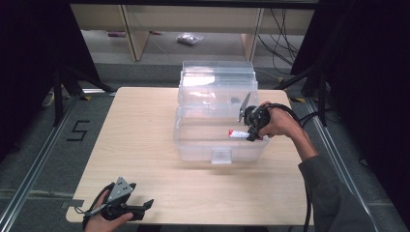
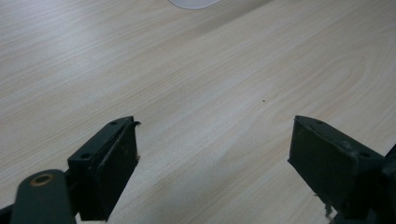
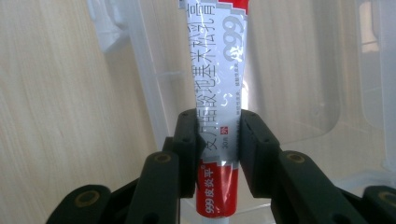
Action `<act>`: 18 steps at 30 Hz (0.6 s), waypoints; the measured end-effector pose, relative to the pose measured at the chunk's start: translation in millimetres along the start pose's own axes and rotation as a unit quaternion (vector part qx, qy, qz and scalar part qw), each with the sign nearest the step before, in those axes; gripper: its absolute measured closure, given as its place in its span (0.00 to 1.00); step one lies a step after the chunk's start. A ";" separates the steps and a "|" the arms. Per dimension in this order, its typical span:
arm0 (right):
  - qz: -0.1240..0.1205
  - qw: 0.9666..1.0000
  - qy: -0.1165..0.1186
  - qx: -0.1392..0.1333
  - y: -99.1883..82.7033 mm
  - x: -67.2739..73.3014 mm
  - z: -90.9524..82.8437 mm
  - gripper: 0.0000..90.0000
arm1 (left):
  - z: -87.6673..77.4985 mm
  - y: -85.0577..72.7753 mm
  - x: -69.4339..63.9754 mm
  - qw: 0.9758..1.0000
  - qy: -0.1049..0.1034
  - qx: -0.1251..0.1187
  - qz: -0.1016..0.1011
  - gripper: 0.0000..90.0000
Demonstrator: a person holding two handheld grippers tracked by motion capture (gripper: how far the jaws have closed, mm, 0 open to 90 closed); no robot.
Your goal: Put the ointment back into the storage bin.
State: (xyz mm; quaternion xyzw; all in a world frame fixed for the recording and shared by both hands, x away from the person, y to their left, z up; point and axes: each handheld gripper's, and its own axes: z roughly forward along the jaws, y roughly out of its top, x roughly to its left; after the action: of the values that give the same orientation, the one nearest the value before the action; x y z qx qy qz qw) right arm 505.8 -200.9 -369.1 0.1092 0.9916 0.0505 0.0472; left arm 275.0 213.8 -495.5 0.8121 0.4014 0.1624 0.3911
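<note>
A clear plastic storage box [image 1: 193, 140] with its lid raised stands at the table's middle back. My right gripper [image 1: 247, 133] hangs over the box's right side, shut on a white and red ointment tube [image 1: 237, 134]. In the right gripper view the tube [image 3: 219, 79] runs up from between the jaws, pinched near its red end, with the box's clear wall [image 3: 154, 88] behind it. My left gripper [image 1: 145, 207] rests at the table's front left corner, open. In the left gripper view its jaws stand wide apart over bare wood [image 2: 205, 107] with nothing between them.
The light wooden table [image 1: 140, 130] has bare room left of and in front of the box. Dark tripod legs [image 1: 63, 82] stand off the table's back left and back right. A cable [image 1: 307, 203] trails from the right gripper along the person's sleeve.
</note>
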 end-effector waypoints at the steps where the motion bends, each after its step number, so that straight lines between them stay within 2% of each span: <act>1: 0.000 1.000 0.000 0.000 0.0 0.0 0.0 0.78 | 0.0 0.0 0.0 1.000 0.000 0.000 0.000 0.17; 4: -0.001 1.000 0.000 0.000 -0.1 -2.5 3.1 0.78 | 0.2 -0.2 0.2 1.000 -0.001 0.000 -0.001 0.17; 5: 0.015 1.000 -0.001 0.001 0.0 -0.1 3.2 0.78 | 0.3 -0.1 0.4 1.000 0.000 0.000 0.000 0.17; 6: -0.003 1.000 0.001 0.000 1.2 -2.6 4.0 0.78 | 0.3 0.0 0.3 1.000 0.000 0.000 0.000 0.17; 7: 0.003 1.000 -0.002 0.000 1.7 -1.5 4.5 0.78 | 0.2 0.0 0.1 1.000 -0.001 0.000 0.000 0.17; 11: -0.010 1.000 0.004 0.005 5.1 -4.1 11.2 0.78 | -0.2 -0.2 -0.2 1.000 0.001 0.000 -0.001 0.17; 14: 0.000 1.000 0.004 0.008 5.4 -3.3 13.4 0.78 | -0.2 0.0 0.1 1.000 0.001 0.000 0.000 0.17; 15: -0.008 1.000 0.007 0.004 5.5 -4.7 16.4 0.78 | -0.4 0.0 0.1 1.000 0.001 0.001 0.001 0.17; 18: -0.001 1.000 0.009 0.008 4.1 -4.2 20.8 0.78 | -0.4 0.0 -0.2 1.000 0.000 0.000 0.000 0.17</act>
State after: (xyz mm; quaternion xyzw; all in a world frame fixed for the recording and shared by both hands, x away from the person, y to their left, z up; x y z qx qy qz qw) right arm 512.9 -196.0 -388.9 0.1078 0.9925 0.0433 0.0378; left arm 274.7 213.9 -495.3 0.8123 0.4012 0.1623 0.3911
